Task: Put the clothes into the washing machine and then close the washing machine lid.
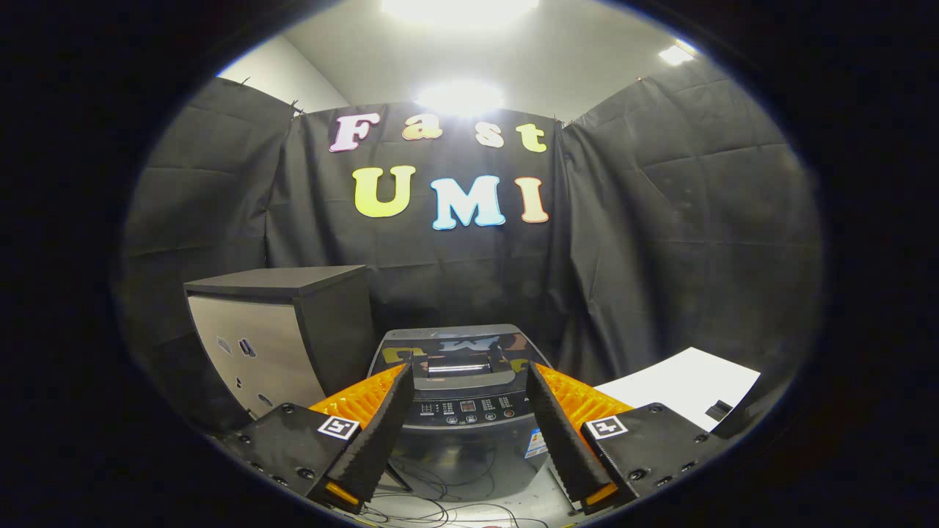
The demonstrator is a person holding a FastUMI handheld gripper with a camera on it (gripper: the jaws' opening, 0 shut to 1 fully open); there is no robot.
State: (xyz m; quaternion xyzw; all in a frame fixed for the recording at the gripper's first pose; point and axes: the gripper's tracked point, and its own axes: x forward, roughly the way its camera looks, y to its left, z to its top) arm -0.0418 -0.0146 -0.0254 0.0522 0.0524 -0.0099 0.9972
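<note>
A dark grey top-loading washing machine (469, 447) stands on the floor just beyond my fingers. Its glossy lid (451, 339) lies flat and shut on top, with a handle recess at the front edge. A control panel (469, 408) with buttons runs along the front below the lid. My gripper (469, 369) is open, held above and in front of the machine. Its two fingers stand wide apart with nothing between them, and the panel shows in the gap.
A dark cabinet (282, 334) with a pale front stands to the left of the machine. A white tabletop (678, 389) lies to the right. Loose cables (440, 499) trail over the floor in front of the machine. Black cloth walls close the booth behind.
</note>
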